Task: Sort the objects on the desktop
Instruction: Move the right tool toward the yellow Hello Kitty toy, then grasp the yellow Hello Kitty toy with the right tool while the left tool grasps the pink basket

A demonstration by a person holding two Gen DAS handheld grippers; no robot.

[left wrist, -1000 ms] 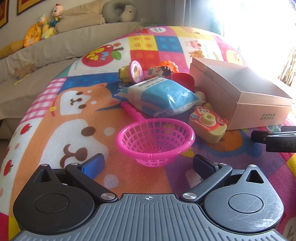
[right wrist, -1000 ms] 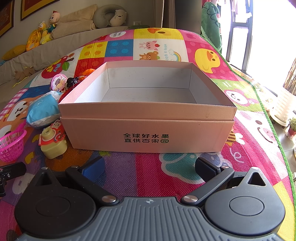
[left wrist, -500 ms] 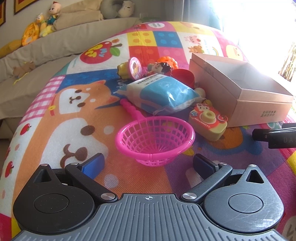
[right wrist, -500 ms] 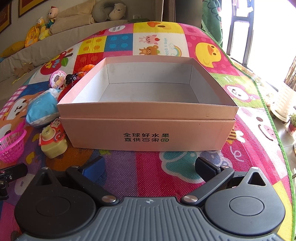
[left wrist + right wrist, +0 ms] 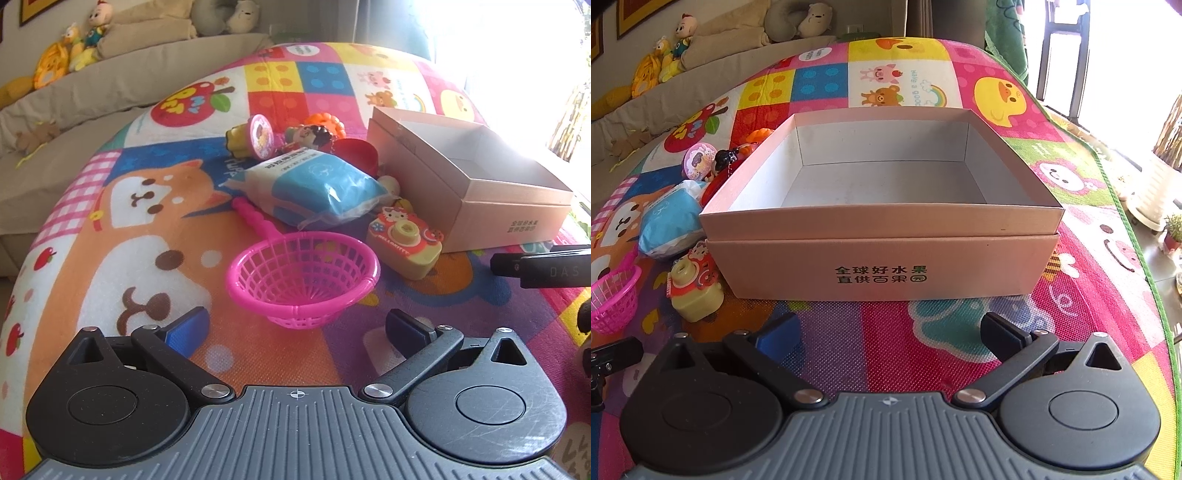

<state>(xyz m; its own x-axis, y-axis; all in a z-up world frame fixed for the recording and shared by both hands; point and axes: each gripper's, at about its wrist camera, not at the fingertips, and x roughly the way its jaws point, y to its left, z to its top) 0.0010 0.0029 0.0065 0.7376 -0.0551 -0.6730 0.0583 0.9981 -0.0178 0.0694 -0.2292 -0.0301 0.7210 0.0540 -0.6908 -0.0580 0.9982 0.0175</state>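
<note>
My left gripper (image 5: 295, 328) is open just short of a pink plastic strainer basket (image 5: 303, 275) on the play mat. Behind the basket lie a blue-and-white wipes pack (image 5: 314, 186), a toy camera (image 5: 404, 243), a yellow cup toy with a pink lid (image 5: 253, 138), a small doll (image 5: 312, 134), an orange ball (image 5: 325, 122) and a red bowl (image 5: 358, 151). An empty pink cardboard box (image 5: 882, 177) stands right of them. My right gripper (image 5: 890, 332) is open in front of that box, holding nothing. The toy camera (image 5: 696, 286) sits at the box's left corner.
A colourful patchwork play mat (image 5: 110, 229) covers the surface and drops away at its edges. A beige sofa with plush toys (image 5: 74, 40) runs along the back left. Bright windows and a potted plant (image 5: 1172, 232) lie to the right.
Both views have risen and tilted slightly, so the toys and the box sit lower in frame. Nothing was grasped or moved; both grippers stay open.
</note>
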